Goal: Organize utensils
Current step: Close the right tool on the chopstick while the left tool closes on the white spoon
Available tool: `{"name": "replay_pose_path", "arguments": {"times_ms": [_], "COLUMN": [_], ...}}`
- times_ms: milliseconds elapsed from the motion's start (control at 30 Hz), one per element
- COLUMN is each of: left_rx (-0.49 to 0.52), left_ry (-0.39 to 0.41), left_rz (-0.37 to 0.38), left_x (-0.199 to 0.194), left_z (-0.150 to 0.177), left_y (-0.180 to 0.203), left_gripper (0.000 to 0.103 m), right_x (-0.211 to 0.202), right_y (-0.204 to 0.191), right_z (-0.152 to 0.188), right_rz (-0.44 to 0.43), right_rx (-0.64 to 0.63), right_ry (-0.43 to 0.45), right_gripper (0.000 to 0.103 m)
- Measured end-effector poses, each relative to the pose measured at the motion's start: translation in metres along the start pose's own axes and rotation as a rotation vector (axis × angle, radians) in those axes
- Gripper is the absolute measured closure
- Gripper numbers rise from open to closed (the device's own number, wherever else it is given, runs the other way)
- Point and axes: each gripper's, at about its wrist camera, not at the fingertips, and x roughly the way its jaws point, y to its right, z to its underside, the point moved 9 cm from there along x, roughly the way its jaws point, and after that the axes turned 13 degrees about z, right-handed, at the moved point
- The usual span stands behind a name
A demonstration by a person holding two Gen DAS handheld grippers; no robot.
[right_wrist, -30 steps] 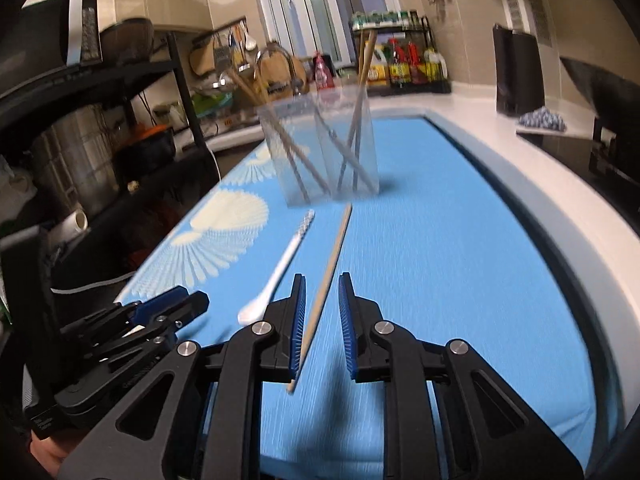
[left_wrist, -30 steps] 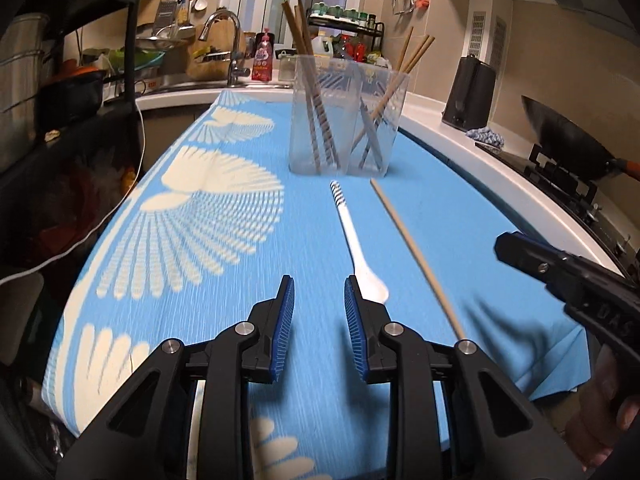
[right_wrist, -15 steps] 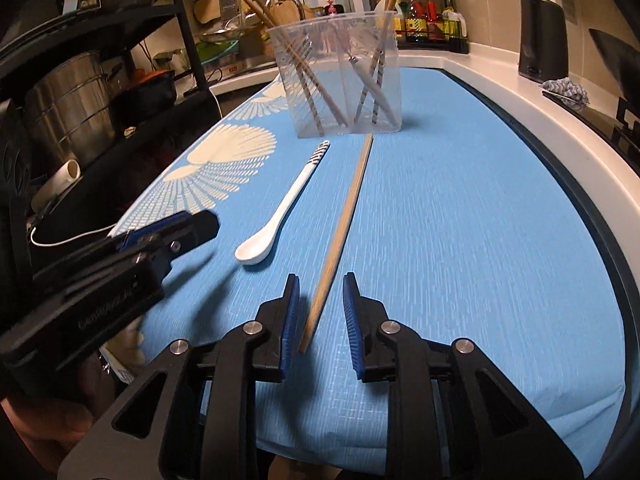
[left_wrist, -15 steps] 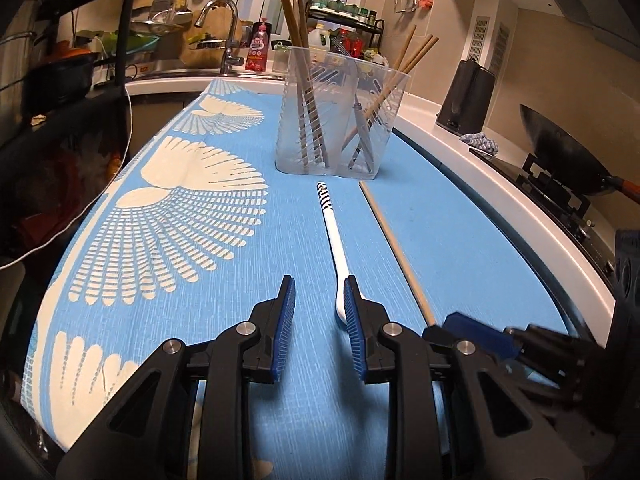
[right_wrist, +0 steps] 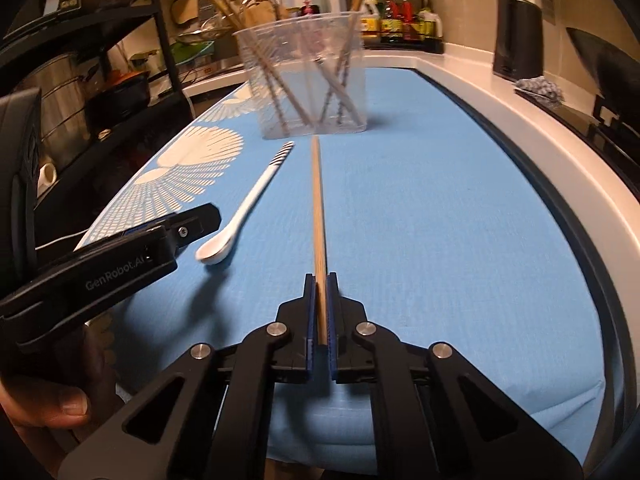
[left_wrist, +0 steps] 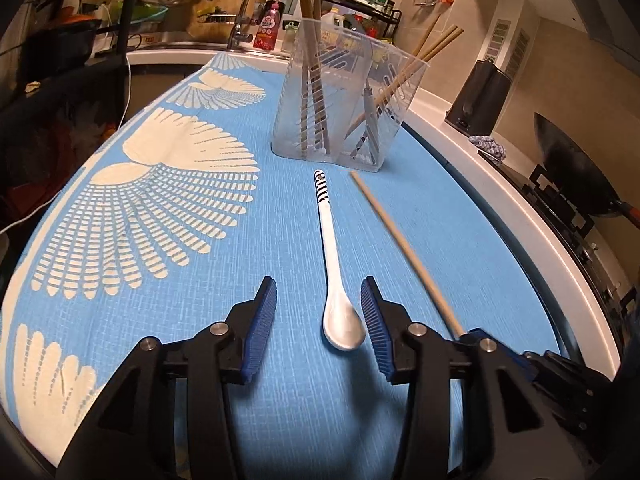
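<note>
Your right gripper point(right_wrist: 319, 280) has just clamped onto the near end of the wooden chopstick point(right_wrist: 317, 200) at lower centre; your left gripper point(left_wrist: 319, 308) has spread wide around the white spoon's point(left_wrist: 335, 280) bowl — both pieces look ready for the clear holder point(left_wrist: 344, 96) at upper centre.

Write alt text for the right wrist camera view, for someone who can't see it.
The right gripper is shut on a wooden chopstick lying on a blue cloth, pointing at a clear utensil holder of chopsticks. A white spoon lies left of it, beside the left gripper.
</note>
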Motion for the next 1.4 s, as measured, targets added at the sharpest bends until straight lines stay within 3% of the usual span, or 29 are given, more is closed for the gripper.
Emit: {"name": "replay_pose_path", "arguments": {"times_ms": [300,433,833,933,1033,1200,1400], "left_rx": [0.1,0.144,0.194,0.16,0.086,0.0,-0.039], "left_ry": [-0.023,-0.01,0.029,0.043,0.089,0.161,0.105], "left_rz": [-0.066,-0.1,-0.157,-0.117,-0.06,0.022,-0.031], "left_x": [0.008,0.003,-0.026,-0.032,-0.043,-0.053,-0.037], "left_z": [0.014,0.016,0.022,0.022,0.02,0.013,0.018], "left_y": [0.014,0.011,-0.012,-0.016,-0.022,-0.024,-0.03], "left_gripper": [0.063,0.081,0.081,0.079,0.07,0.07,0.077], "right_x": [0.009,0.012,0.01,0.009,0.007,0.005,0.005], "right_y": [0.024,0.026,0.022,0.023,0.023,0.023,0.022], "right_z": [0.002,0.004,0.007,0.008,0.009,0.011,0.012], "right_rz": [0.044,0.033,-0.002,-0.014,-0.018,-0.022,-0.022], "right_rx": [0.053,0.058,0.047,0.05,0.051,0.049,0.046], "right_ry": [-0.024,-0.031,-0.009,0.001,0.009,0.021,0.021], "right_gripper": [0.098,0.096,0.093,0.092,0.091,0.089,0.089]}}
